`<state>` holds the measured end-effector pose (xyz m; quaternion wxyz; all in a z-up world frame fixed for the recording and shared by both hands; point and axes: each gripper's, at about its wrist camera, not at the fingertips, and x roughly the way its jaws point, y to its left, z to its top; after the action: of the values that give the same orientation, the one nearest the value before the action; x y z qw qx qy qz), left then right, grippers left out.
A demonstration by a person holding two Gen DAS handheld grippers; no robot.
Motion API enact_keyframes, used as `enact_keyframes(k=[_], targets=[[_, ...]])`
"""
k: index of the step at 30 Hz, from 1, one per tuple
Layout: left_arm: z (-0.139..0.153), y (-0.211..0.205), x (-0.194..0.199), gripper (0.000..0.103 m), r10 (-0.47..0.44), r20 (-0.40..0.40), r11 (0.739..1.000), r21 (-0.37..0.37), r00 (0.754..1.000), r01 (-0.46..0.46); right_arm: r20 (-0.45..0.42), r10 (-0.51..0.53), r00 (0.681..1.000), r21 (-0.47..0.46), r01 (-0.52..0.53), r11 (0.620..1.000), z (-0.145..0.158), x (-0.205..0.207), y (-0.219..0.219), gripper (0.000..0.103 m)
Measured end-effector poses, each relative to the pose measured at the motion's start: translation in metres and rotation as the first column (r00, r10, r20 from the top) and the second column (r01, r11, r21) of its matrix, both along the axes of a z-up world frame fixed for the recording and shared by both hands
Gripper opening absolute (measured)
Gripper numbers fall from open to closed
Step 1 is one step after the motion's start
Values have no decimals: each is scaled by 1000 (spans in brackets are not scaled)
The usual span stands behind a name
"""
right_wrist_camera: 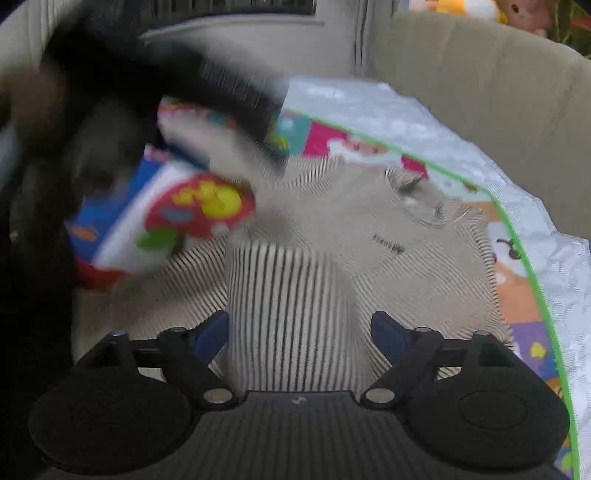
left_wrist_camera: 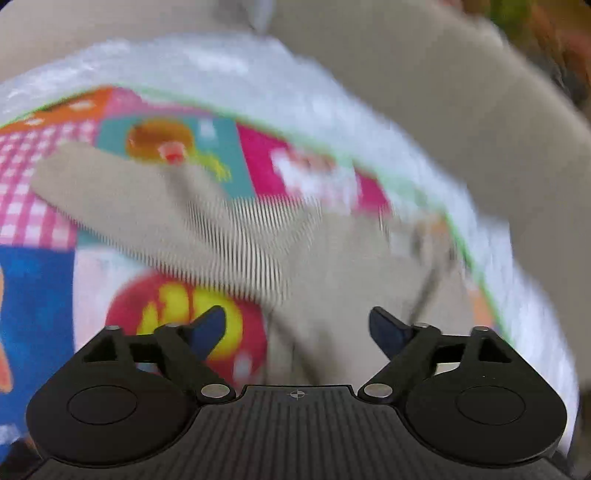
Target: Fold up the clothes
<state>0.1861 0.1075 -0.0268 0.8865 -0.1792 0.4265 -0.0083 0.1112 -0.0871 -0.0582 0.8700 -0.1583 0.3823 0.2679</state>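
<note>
The left hand-held gripper [left_wrist_camera: 297, 328] is held spread above the striped garment [left_wrist_camera: 221, 236] on the colourful mat [left_wrist_camera: 55, 177]; the right hand-held gripper [right_wrist_camera: 299, 332] is spread, with a fold of the garment between its fingers, unpinched

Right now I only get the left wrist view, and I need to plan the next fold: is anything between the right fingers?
Observer: Yes. A folded flap of the striped shirt sits between the fingers of the right gripper, which stand apart. Blur hides whether they touch it.
Operator: Where is the neckline?
Observer: The neckline lies flat beyond that flap, near the green edge of the play mat.
Operator: Anything behind the sofa?
Observer: Stuffed toys show above the sofa back.
</note>
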Motion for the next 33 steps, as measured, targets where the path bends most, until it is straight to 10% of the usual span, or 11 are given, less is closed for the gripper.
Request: enact_keyframes(k=[3,6,10,16,23,30,33], targets=[[1,10,6,96,-11,130,999,31,991,7,-15,-45,999,11,45,999,-1,15,-9,15],[-3,22,13,97,-21,170,999,38,985,15,70,-176,982,45,173,984,25,29,-52,12],[-14,39,25,97,22,96,995,-100,995,-12,180,-377,909,68,371,926,58,55,-129,12],[-22,29,21,99,-56,77,992,-112,995,65,299,-548,781,28,567,823,73,86,-230,12],[-42,16,25,100,-113,8,992,-56,994,113,304,-556,774,-30,591,806,35,114,-264,15],[-51,21,31,100,-77,-38,996,-50,996,75,279,-738,614,-36,775,631,5,104,-309,39],[-54,21,31,100,-74,-56,996,-60,996,71,264,-740,618,27,762,647,9,82,-311,47]])
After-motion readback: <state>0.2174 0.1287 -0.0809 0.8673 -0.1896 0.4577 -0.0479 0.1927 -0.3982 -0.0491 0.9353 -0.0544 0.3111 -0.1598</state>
